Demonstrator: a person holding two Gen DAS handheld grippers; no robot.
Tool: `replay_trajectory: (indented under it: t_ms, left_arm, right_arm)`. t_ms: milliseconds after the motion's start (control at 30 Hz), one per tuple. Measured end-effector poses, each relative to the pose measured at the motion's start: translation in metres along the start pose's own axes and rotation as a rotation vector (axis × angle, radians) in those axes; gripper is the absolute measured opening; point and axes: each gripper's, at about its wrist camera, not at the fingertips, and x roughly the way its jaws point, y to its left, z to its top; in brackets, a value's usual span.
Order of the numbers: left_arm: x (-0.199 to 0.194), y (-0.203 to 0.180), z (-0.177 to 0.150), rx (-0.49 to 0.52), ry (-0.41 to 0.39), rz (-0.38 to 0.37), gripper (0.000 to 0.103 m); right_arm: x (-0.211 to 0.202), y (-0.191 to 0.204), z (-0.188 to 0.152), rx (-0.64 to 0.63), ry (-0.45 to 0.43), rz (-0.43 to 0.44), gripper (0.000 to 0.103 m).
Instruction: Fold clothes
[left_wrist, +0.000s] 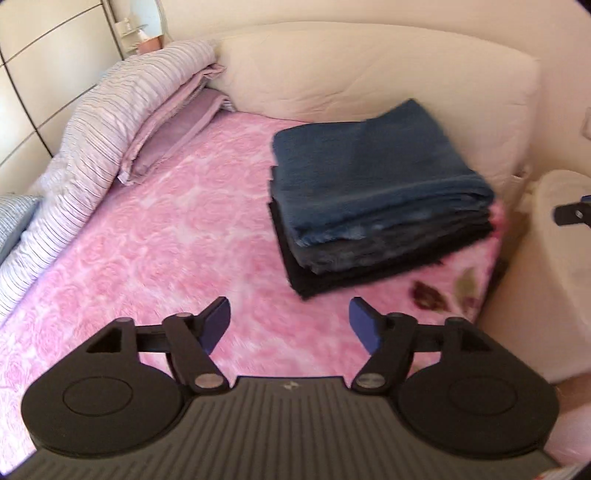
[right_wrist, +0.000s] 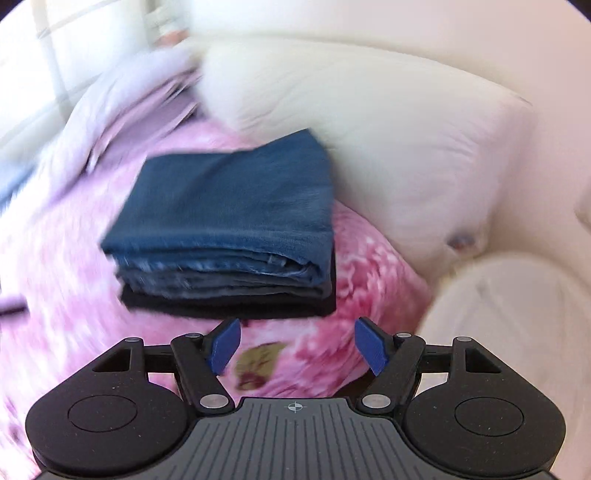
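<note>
On the far right part of the bed (left_wrist: 177, 236), near the cream headboard cushion (left_wrist: 369, 74), sits a stack of folded clothes (left_wrist: 373, 195): a blue denim piece on top, greyer layers under it and a black piece at the bottom. The stack rests on a pink rose-patterned bedspread (right_wrist: 55, 258). Along the left side of the bed lie a rolled striped lilac duvet (left_wrist: 110, 122) and a lilac pillow (left_wrist: 177, 129) beside it. The left hand-held gripper (left_wrist: 290, 325) hovers above the pink cover on the near side of the stack, its blue-padded fingers spread wide with nothing between them. The right hand-held gripper (right_wrist: 297, 345) is likewise spread wide and empty, just short of the stack's near edge; that view is blurred. A white rounded object (left_wrist: 561, 258) stands to the right of the bed.
</note>
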Motion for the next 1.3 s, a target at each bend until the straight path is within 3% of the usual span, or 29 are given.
replay_trajectory:
  t_ms: [33,67,433,600,967,1300]
  left_arm:
    - [-0.013,0.001,-0.002,-0.014,-0.007,-0.017,0.089]
    - [-0.025,0.002,-0.005,-0.029,-0.015,-0.035,0.089]
    - [-0.078,0.006,-0.032,-0.070,-0.040,-0.111,0.089]
    - [-0.091,0.004,-0.044,-0.093,-0.007,-0.124,0.088]
    - [-0.105,-0.008,-0.041,-0.117,-0.002,-0.119,0.088]
    - [-0.108,-0.016,-0.030,-0.116,0.001,-0.141,0.088]
  right_arm:
    - [-0.011,0.005,-0.004,0.028,-0.004,0.007,0.092]
    - [-0.023,0.011,-0.008,0.056,-0.007,0.013,0.093]
    - [-0.099,0.067,-0.037,0.057,-0.033,0.030,0.093]
    - [-0.122,0.089,-0.050,0.013,-0.048,0.018,0.093]
    - [-0.139,0.103,-0.057,-0.050,-0.044,0.045,0.093]
    - [-0.148,0.097,-0.053,-0.022,-0.063,0.043,0.093]
